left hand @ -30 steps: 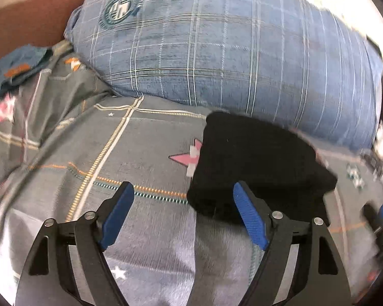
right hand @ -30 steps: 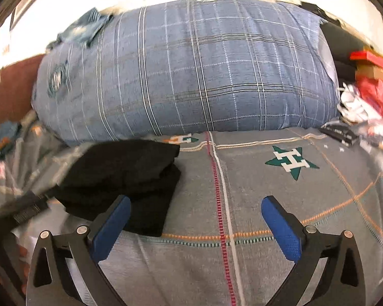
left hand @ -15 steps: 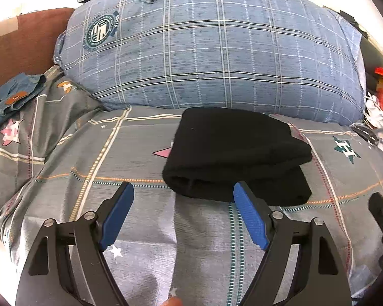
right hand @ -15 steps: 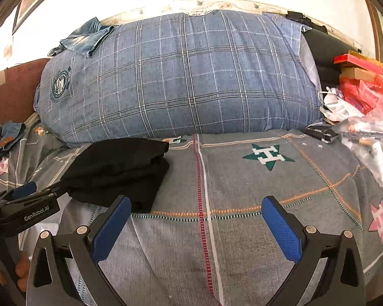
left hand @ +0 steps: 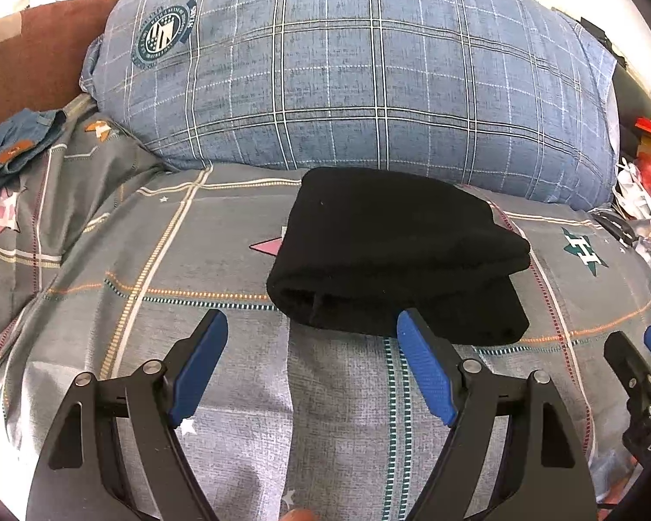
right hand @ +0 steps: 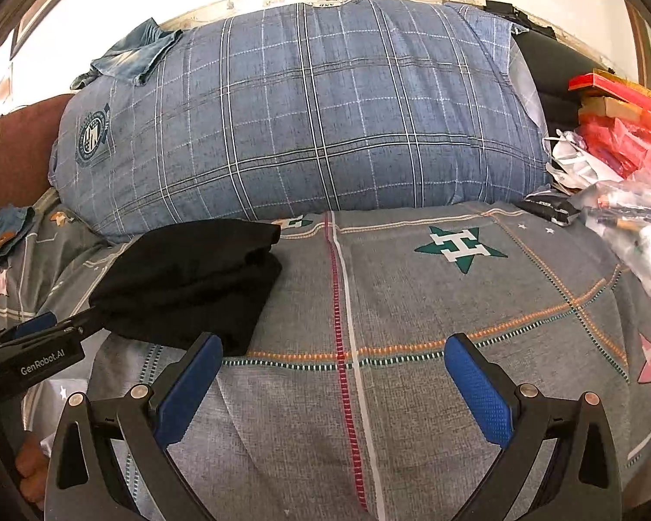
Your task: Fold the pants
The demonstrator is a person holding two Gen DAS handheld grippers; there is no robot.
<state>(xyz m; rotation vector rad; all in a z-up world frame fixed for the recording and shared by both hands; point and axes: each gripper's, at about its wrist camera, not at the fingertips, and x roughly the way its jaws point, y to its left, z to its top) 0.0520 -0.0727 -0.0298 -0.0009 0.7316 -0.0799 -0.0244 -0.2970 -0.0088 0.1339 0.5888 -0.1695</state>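
The black pants (left hand: 395, 256) lie folded in a compact bundle on the grey patterned bedspread (left hand: 152, 286), just in front of the big blue plaid pillow. My left gripper (left hand: 310, 338) is open and empty, hovering just short of the bundle's near edge. In the right wrist view the pants (right hand: 191, 278) sit at the left. My right gripper (right hand: 332, 358) is open and empty over bare bedspread (right hand: 412, 304) to the right of the pants. The left gripper's side (right hand: 43, 338) shows at that view's left edge.
A large blue plaid pillow (left hand: 360, 82) fills the back. Denim clothing (left hand: 13, 147) lies at the far left and more on top of the pillow (right hand: 130, 56). Plastic bags, red boxes and clutter (right hand: 620, 173) crowd the right side. A brown headboard (left hand: 26, 56) stands at back left.
Both grippers have drawn back from the folded pants and risen a little. The pants lie still on the bed. Both grippers stayed open.
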